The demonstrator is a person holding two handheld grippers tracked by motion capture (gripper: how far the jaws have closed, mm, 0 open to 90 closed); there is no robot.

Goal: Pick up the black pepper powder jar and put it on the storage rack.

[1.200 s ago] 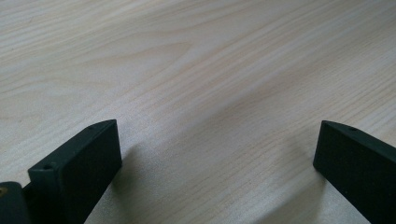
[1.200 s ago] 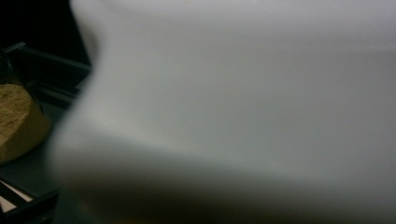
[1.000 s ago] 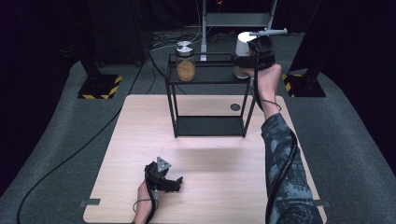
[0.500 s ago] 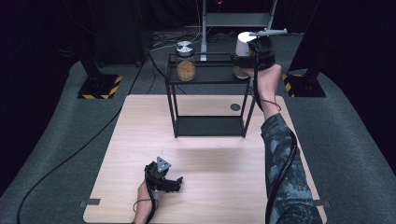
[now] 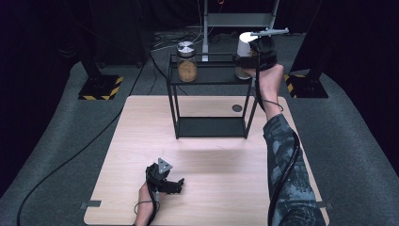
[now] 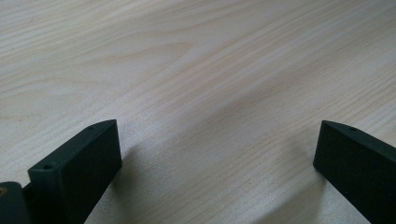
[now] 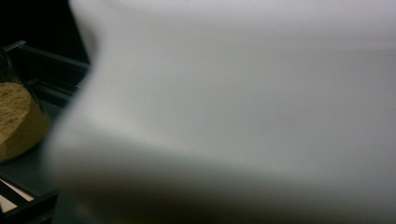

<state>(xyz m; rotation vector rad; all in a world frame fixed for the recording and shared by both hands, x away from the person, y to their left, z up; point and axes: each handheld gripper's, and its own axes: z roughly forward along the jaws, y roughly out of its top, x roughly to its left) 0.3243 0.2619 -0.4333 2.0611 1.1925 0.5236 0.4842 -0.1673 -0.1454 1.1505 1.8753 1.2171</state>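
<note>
At the shelf's [image 5: 209, 77] far right edge, the right tongs [image 5: 245, 60] meet a white container [image 5: 244, 44], grip unclear; left tongs [image 5: 170, 184] gape on bare near counter [image 5: 226, 169].

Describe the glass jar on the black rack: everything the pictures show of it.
The glass jar stands upright on the left end of the top shelf of the black wire rack. Its body is clear glass, capped by a round silver metal lid. Brown, grainy contents fill roughly the lower half; in the right gripper view they appear as a tan mound behind curved glass. Nothing but the shelf touches it. The white container and the right gripper are at the shelf's other end, apart from it.
</note>
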